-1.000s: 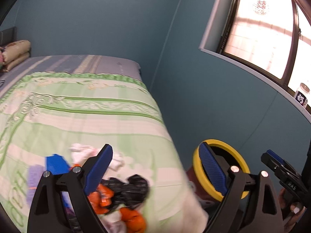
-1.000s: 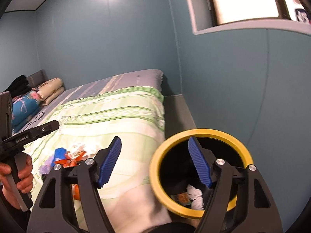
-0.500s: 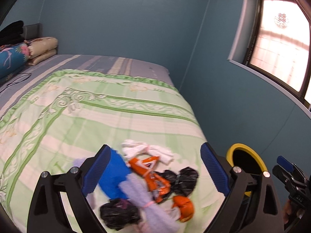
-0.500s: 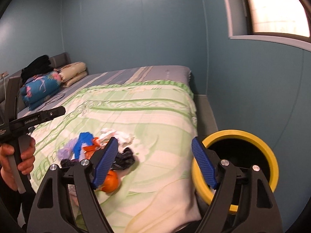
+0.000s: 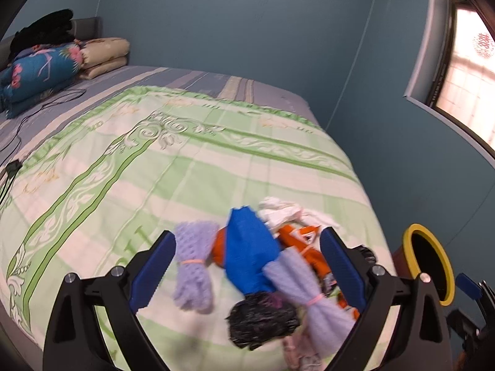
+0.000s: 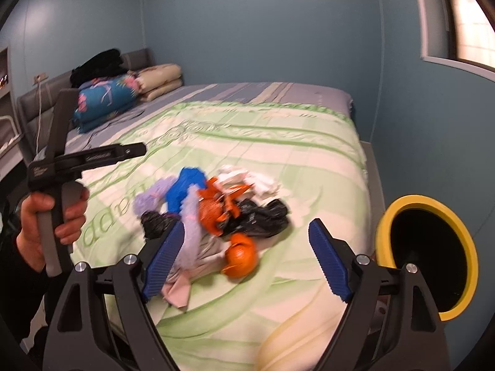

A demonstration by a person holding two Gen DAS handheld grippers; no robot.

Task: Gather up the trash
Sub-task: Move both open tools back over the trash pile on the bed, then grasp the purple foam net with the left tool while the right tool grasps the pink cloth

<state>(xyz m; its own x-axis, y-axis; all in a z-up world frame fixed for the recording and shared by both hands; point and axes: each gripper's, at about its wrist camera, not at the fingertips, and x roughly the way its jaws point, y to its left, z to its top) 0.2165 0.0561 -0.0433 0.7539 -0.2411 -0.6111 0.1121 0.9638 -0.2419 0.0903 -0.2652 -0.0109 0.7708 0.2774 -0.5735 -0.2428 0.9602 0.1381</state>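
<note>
Most of the job remains, I judge: the trash pile (image 6: 216, 213) lies on the bed (image 6: 278, 142) near its right edge, left of the yellow-rimmed bin (image 6: 427, 259). Both the left hand-held gripper (image 5: 247, 266) and right hand-held gripper (image 6: 247, 259) hover spread wide, holding nothing.

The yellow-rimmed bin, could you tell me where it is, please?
In both wrist views the yellow-rimmed bin stands at far right, beside the bed's edge, right of the trash pile.
</note>
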